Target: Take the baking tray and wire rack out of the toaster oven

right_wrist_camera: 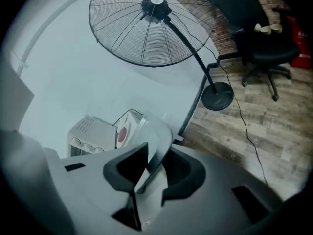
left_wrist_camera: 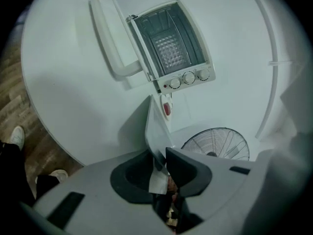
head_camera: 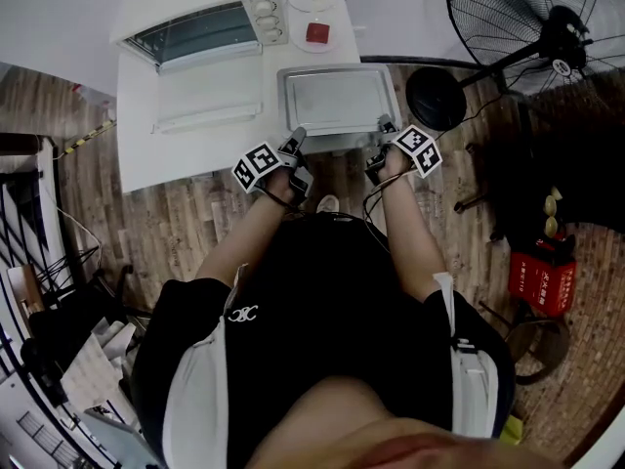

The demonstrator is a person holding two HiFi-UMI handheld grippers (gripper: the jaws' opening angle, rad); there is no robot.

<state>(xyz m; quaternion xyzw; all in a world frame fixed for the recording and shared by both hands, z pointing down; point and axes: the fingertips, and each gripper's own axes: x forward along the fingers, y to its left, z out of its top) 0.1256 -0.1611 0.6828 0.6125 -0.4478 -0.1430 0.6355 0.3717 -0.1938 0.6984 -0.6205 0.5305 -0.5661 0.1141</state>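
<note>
- While both hands reached forward from our dark shirt, the baking tray [head_camera: 337,101] lay outside the toaster oven [head_camera: 210,27], level over the right end of the white worktop [head_camera: 142,125].
- It sat just right of the oven's door [head_camera: 207,91], which was folded down flat. Just behind it was a white switch box with a red button [head_camera: 317,18].
- We could not tell whether the tray's full weight rested on the worktop.
- Our left gripper [head_camera: 296,137] had the tray's near left corner. In the left gripper view the jaws [left_wrist_camera: 159,153] stood nearly together with the thin rim [left_wrist_camera: 155,131] pinched between them.
- Our right gripper [head_camera: 383,130] had the near right corner. In the right gripper view its jaws [right_wrist_camera: 155,153] were likewise narrow, closed on the rim [right_wrist_camera: 155,131], which crossed them at a slant.
- Looking into the oven's open cavity from the left gripper view, we saw thin bars that seemed to be the wire rack [left_wrist_camera: 168,33], inside the oven.
- A pedestal fan [head_camera: 518,18] stood on the wood floor [head_camera: 195,223] to the right of the worktop, with a black office chair [right_wrist_camera: 264,33] and a red box [head_camera: 542,277] farther right.
</note>
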